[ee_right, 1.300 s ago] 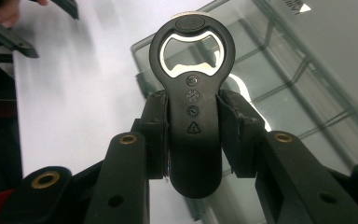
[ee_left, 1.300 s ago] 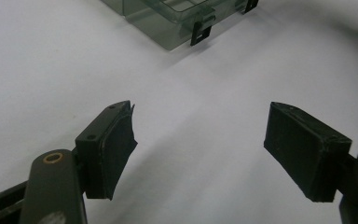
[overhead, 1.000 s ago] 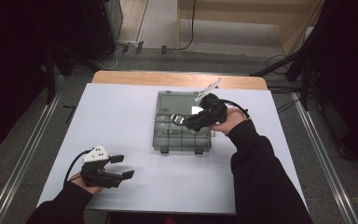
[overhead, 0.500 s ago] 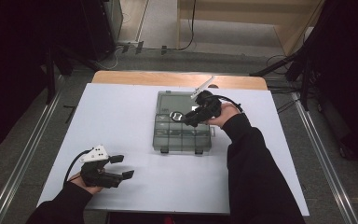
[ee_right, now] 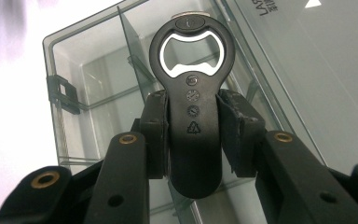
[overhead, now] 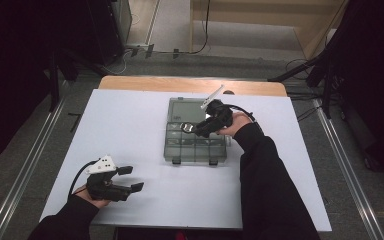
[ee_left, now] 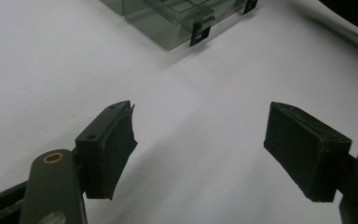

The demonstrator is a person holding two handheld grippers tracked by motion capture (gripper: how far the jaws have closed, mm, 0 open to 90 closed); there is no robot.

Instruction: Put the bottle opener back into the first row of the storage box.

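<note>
White tabletop point(overhead: 130, 125) bears clear compartment box point(overhead: 196, 142); grey floor around.

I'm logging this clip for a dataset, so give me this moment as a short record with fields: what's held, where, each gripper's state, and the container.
held item: black bottle opener, handle clamped between the jaws, head pointing away
right gripper: shut on the bottle opener, above the box's compartments
left gripper: jaws wide apart, nothing between them, near the table's front left
container: clear grey compartment box, lid open, two front latches
compartments near the opener: look empty
surface: white table
</note>
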